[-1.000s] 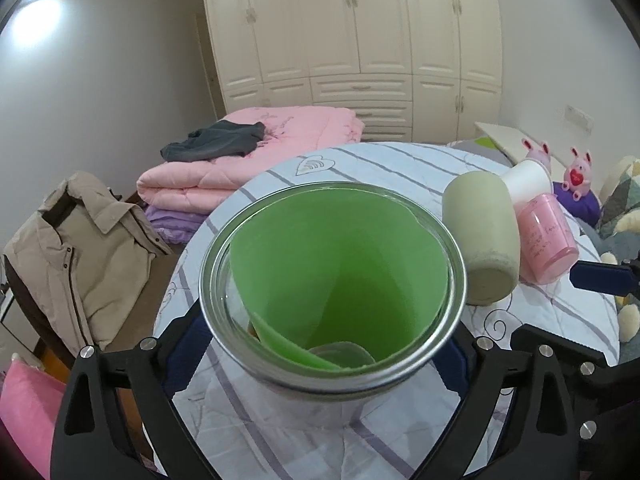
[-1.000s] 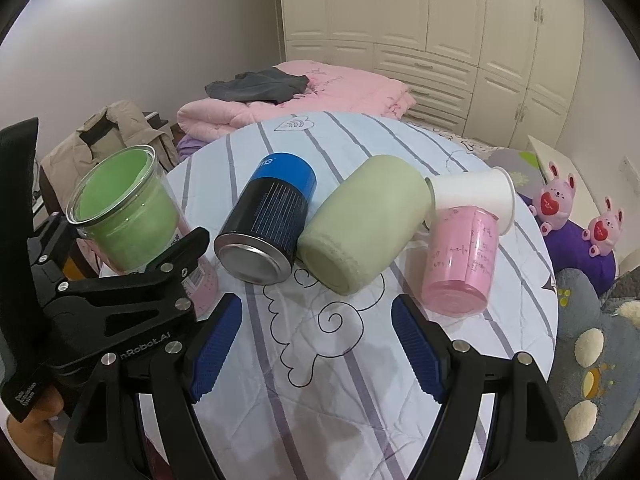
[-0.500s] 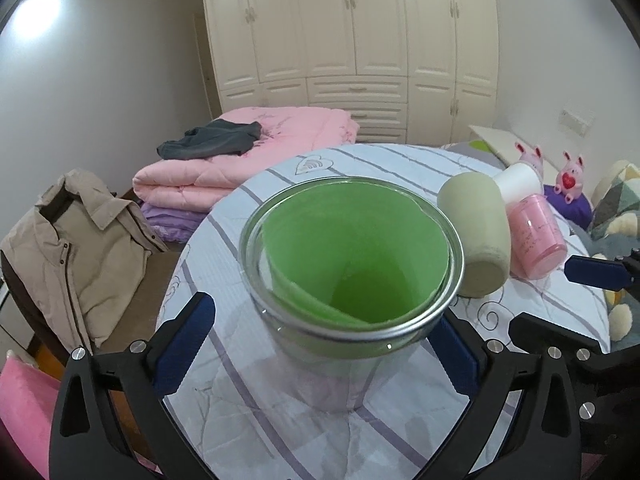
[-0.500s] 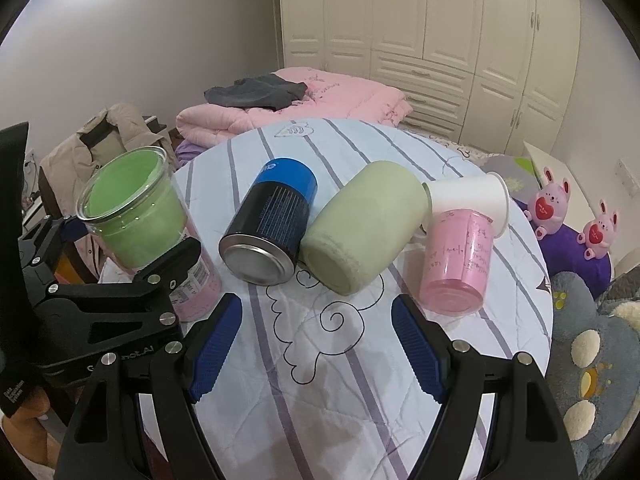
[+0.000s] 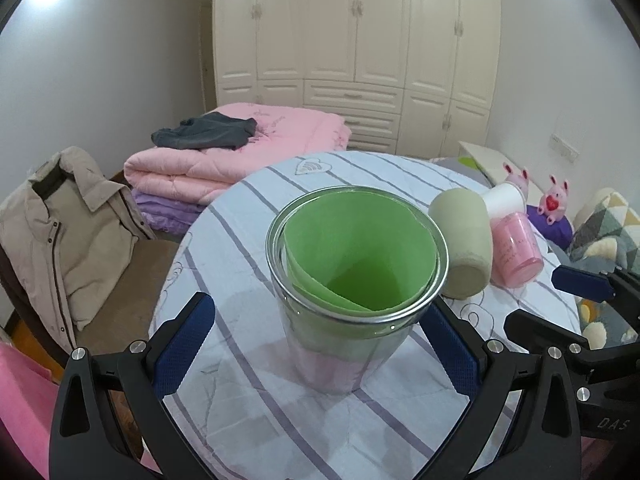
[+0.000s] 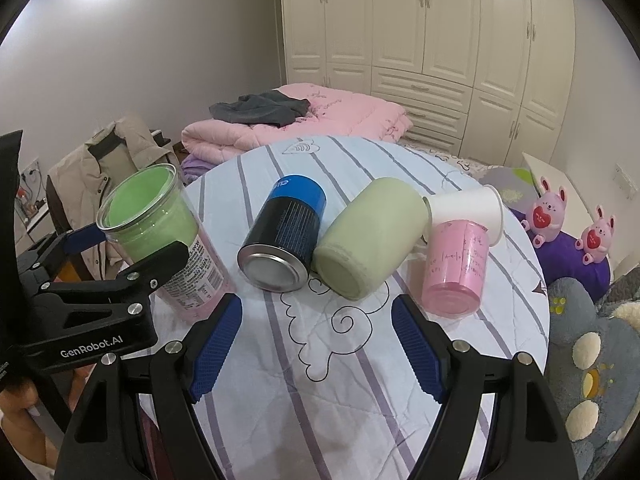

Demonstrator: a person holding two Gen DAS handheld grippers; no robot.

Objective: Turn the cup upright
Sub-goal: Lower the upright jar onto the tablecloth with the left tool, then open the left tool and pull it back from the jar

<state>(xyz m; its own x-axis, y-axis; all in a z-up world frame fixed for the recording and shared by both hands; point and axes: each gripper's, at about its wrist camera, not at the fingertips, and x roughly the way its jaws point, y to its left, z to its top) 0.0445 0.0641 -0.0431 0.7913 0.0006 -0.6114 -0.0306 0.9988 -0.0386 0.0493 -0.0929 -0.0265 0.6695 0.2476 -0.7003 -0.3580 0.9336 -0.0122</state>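
Note:
A clear cup with a green paper lining point(image 5: 352, 280) stands upright on the striped round table point(image 5: 248, 216), also in the right wrist view point(image 6: 160, 240) at the table's left edge. My left gripper point(image 5: 316, 356) is open, its blue pads apart on either side of the cup without touching it. My right gripper point(image 6: 316, 344) is open and empty above the table's near middle. A blue-black can point(image 6: 284, 232), a pale green cup point(image 6: 368, 240), a pink cup point(image 6: 456, 268) and a white paper cup point(image 6: 468, 208) lie on their sides.
A chair with a beige jacket point(image 5: 60, 232) stands left of the table. Folded pink quilts point(image 6: 304, 120) lie behind it, with white wardrobes beyond. Plush toys point(image 6: 548, 216) and a grey cushion point(image 6: 592, 344) sit to the right.
My left gripper let go of the green-lined cup and drew back, jaws opening wide; the cup now stands free on the table. My right gripper barely moved.

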